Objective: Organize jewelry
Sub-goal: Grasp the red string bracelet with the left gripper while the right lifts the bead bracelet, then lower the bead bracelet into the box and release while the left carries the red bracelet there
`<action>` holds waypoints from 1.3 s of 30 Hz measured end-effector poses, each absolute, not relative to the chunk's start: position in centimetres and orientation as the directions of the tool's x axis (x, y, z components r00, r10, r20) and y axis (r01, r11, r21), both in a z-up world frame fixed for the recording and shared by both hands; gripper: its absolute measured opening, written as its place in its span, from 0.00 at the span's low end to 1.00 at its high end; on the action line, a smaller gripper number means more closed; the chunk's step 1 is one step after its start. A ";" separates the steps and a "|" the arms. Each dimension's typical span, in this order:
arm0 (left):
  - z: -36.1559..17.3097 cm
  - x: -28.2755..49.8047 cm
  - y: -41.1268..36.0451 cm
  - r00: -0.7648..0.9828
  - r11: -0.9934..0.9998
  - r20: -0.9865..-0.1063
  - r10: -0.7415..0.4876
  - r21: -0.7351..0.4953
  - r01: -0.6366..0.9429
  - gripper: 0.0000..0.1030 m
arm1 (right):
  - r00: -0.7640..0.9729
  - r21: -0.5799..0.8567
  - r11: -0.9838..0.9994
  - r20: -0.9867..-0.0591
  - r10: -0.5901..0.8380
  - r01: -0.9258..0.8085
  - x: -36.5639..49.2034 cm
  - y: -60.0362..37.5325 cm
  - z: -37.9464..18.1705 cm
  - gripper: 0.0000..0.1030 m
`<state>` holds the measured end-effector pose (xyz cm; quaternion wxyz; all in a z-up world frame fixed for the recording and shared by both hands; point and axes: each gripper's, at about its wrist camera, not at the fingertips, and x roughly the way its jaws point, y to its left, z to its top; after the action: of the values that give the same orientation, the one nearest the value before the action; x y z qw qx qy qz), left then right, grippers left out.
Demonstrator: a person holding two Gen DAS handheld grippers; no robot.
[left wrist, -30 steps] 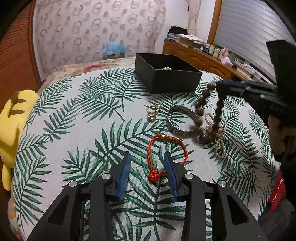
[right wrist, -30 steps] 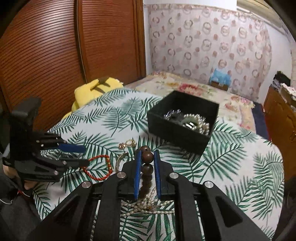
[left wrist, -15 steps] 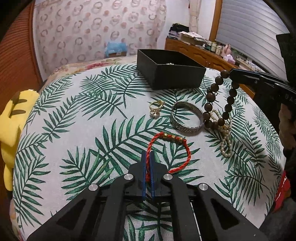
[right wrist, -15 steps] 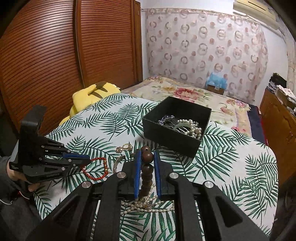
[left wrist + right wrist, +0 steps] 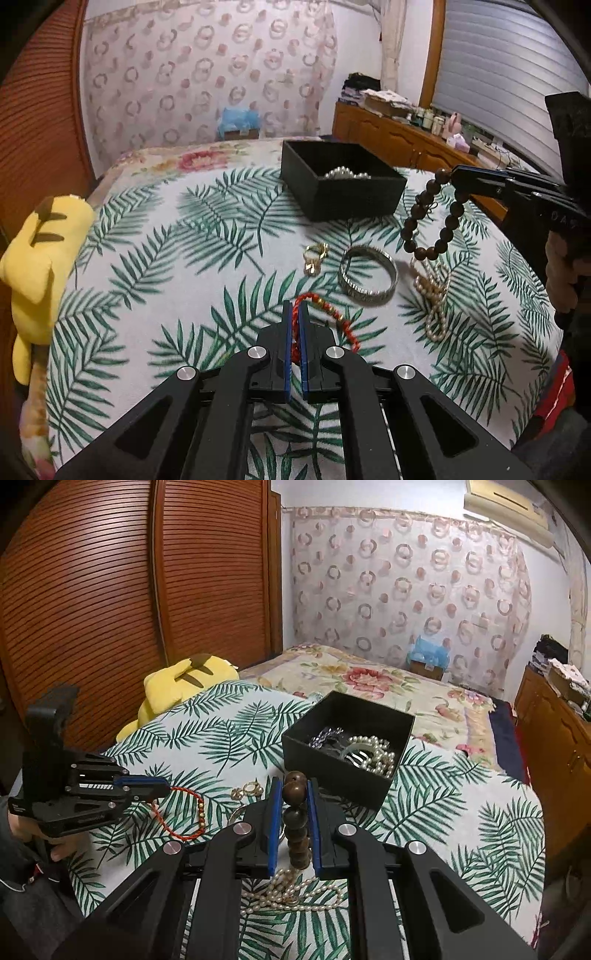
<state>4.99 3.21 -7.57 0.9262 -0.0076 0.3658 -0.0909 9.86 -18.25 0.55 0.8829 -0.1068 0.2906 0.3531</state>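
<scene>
Both grippers hold bracelets bound, as I judge it, for the black box (image 5: 343,771). The left gripper (image 5: 294,314) is clamped on the red cord bracelet (image 5: 338,317), whose free loop trails toward the leaf-print cloth (image 5: 166,266); the right gripper (image 5: 292,794) pinches the wooden bead bracelet (image 5: 430,218), which hangs clear above the pearl strand (image 5: 434,295). To do this well, lift each high enough that the dangling loop clears the box's near wall, and release only over the inside. The box already holds pearls and a comb, so aim for its barer corner. The silver bangle (image 5: 367,275) and gold rings (image 5: 316,256) lie between grippers and box; pass above them. The cloth left of the box is free.
</scene>
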 end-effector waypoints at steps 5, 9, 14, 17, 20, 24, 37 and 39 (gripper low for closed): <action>-5.7 5.7 2.7 0.747 0.981 -0.640 -0.181 -0.064 0.183 0.02 | 0.602 -0.003 0.736 -0.577 0.552 -0.677 10.4 -18.2 1.4 0.15; -4.3 6.3 2.3 0.767 0.979 -0.614 -0.187 -0.053 0.196 0.02 | 0.616 -0.019 0.741 -0.571 0.544 -0.672 11.3 -18.1 2.1 0.15; -3.0 7.3 1.9 0.784 0.977 -0.588 -0.197 -0.047 0.210 0.02 | 0.640 -0.039 0.755 -0.561 0.526 -0.655 13.1 -17.9 2.8 0.15; -2.5 8.0 1.6 0.792 0.974 -0.575 -0.206 -0.047 0.220 0.02 | 0.650 -0.035 0.765 -0.552 0.522 -0.644 14.2 -18.0 3.2 0.15; -1.9 8.7 1.2 0.798 0.973 -0.564 -0.210 -0.041 0.227 0.02 | 0.658 -0.026 0.774 -0.545 0.519 -0.632 15.6 -18.1 3.6 0.15; -1.4 9.5 0.8 0.804 0.972 -0.556 -0.209 -0.030 0.232 0.02 | 0.678 -0.040 0.784 -0.531 0.509 -0.619 17.2 -17.9 4.4 0.15; -0.4 13.1 -0.4 0.812 0.972 -0.546 -0.206 -0.015 0.236 0.02 | 0.652 -0.030 0.784 -0.576 0.493 -0.620 20.9 -15.5 2.5 0.15; -0.5 13.8 -0.7 0.811 0.971 -0.549 -0.203 -0.009 0.238 0.02 | 0.635 -0.021 0.780 -0.595 0.492 -0.625 21.4 -15.3 1.7 0.15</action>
<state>13.79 -0.69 -0.47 0.9510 0.0302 0.2849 -0.1160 21.41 -15.29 1.68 0.8970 -0.1134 0.2925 0.3115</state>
